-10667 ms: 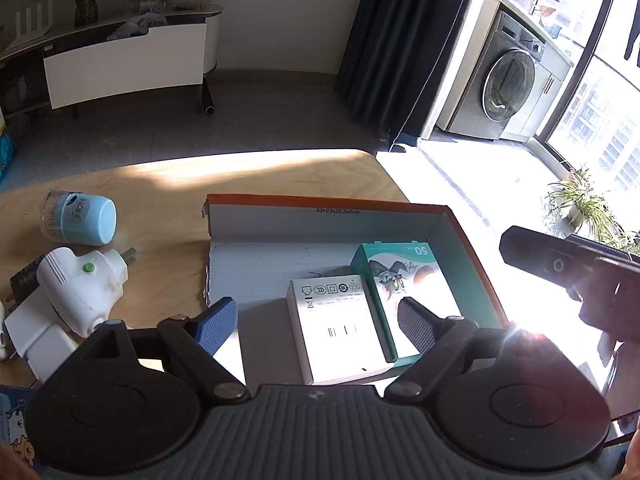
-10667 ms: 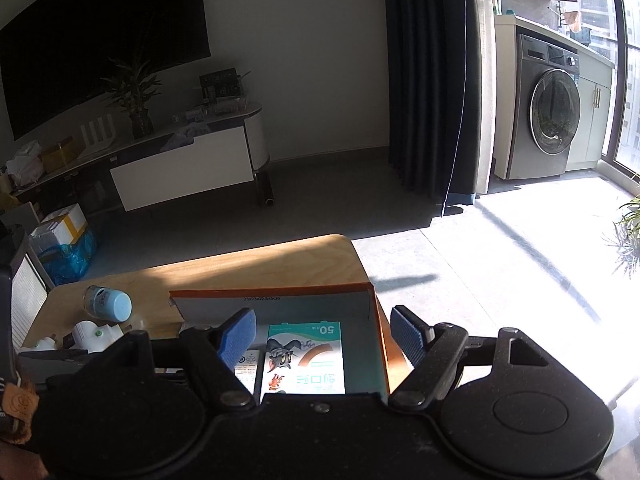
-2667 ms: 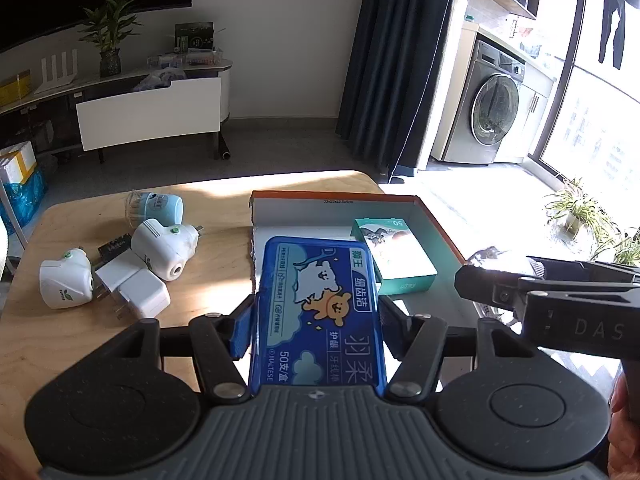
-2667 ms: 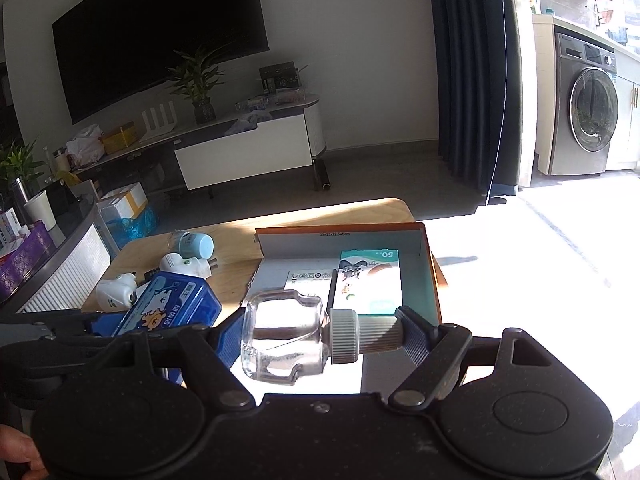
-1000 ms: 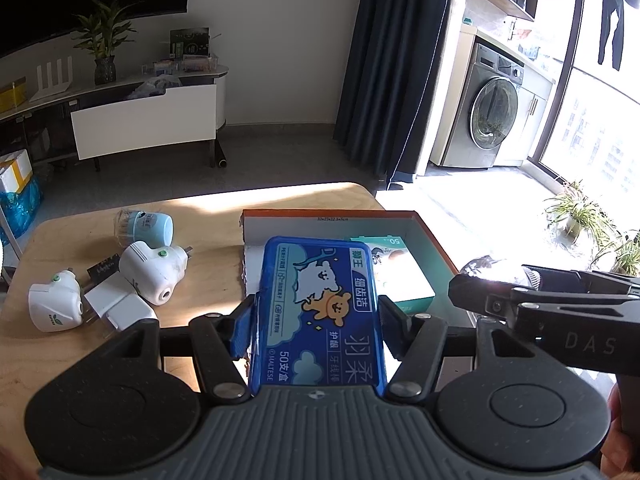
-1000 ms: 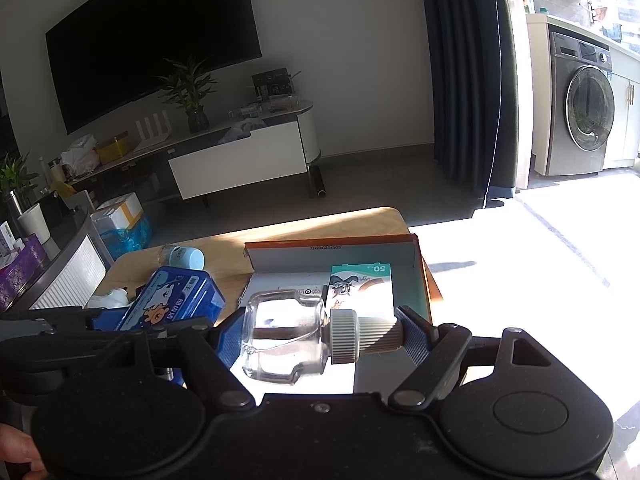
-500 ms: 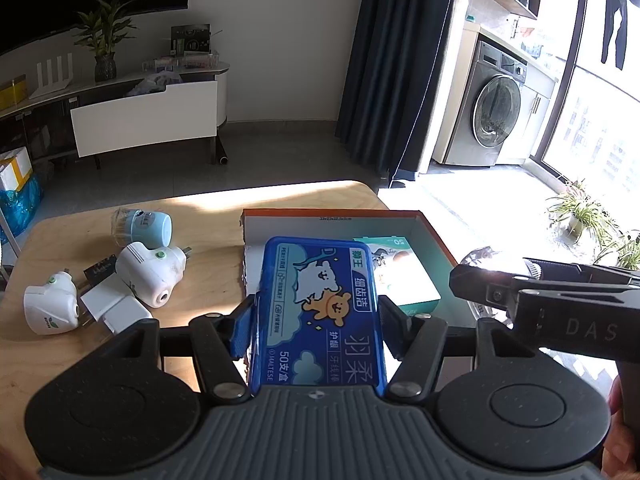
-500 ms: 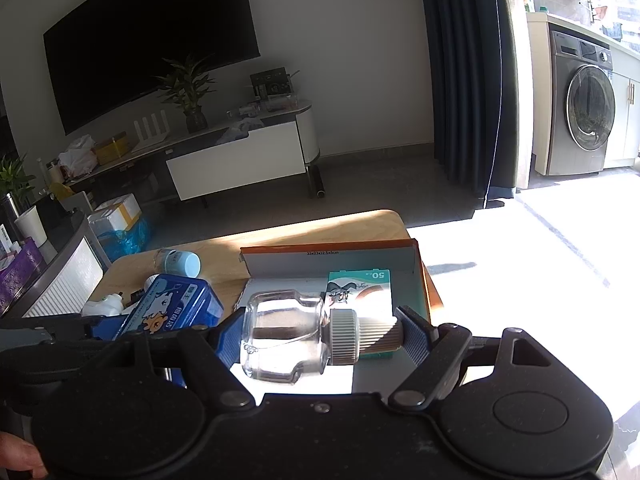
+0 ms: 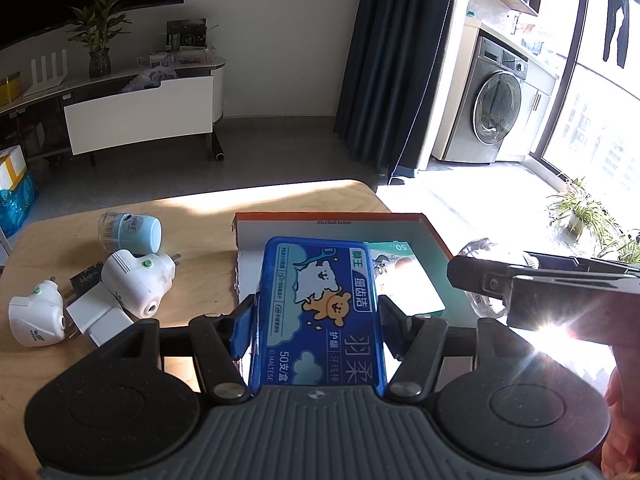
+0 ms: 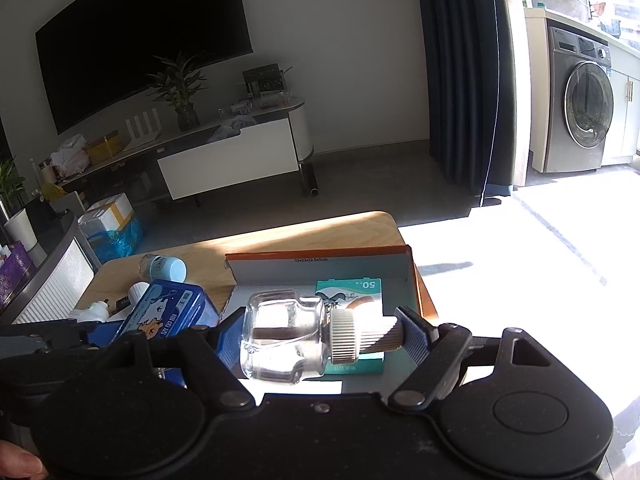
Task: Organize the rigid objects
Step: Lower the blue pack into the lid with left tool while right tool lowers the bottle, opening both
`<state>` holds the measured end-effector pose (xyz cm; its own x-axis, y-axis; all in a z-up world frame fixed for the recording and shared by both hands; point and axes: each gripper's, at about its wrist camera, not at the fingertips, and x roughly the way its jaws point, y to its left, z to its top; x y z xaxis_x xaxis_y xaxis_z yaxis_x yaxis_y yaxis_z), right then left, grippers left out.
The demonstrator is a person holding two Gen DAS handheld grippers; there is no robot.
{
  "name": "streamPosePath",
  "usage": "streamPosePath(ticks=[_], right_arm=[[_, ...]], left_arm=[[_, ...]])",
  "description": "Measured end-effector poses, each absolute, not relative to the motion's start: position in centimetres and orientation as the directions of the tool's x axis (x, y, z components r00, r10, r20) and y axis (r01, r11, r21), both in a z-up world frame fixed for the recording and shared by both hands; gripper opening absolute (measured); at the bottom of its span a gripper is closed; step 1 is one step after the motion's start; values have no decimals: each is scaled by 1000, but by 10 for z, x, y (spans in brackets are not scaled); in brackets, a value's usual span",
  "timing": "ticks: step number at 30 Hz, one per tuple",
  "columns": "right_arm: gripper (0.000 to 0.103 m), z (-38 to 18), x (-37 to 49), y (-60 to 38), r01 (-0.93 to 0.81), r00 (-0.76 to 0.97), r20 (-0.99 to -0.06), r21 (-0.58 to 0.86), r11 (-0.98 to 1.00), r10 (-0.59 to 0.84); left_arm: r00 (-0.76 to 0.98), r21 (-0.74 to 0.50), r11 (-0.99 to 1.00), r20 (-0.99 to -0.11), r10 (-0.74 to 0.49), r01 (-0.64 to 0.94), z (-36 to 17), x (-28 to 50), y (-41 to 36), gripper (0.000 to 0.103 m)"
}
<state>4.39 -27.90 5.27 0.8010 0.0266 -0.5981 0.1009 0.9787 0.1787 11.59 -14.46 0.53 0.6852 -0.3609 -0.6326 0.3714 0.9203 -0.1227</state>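
Observation:
My left gripper (image 9: 316,320) is shut on a blue floss-pick box (image 9: 318,308) and holds it above the near left part of the open orange cardboard box (image 9: 328,216). My right gripper (image 10: 316,334) is shut on a clear glass bottle (image 10: 284,340) with a ribbed white cap, held sideways over the same cardboard box (image 10: 320,257). A teal box marked 50 (image 10: 352,288) lies inside it and also shows in the left wrist view (image 9: 404,280). The blue box shows in the right wrist view (image 10: 168,312) too.
On the wooden table (image 9: 192,216) left of the cardboard box lie two white plug-in devices (image 9: 138,280) (image 9: 36,316), a white adapter (image 9: 100,318) and a light-blue capped bottle (image 9: 132,232). The right gripper body (image 9: 540,284) sits at the right. The table's far edge is near.
Both grippers have come a little closer to the cardboard box, each keeping its hold. The objects on the table have not moved.

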Motion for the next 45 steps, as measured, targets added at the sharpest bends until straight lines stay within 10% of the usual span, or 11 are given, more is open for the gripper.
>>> streamPosePath(ticks=[45], right_arm=[[94, 41, 100, -303, 156, 814, -580, 154, 976, -39]], left_arm=[[606, -167, 918, -707, -365, 359, -15, 197, -164, 63]])
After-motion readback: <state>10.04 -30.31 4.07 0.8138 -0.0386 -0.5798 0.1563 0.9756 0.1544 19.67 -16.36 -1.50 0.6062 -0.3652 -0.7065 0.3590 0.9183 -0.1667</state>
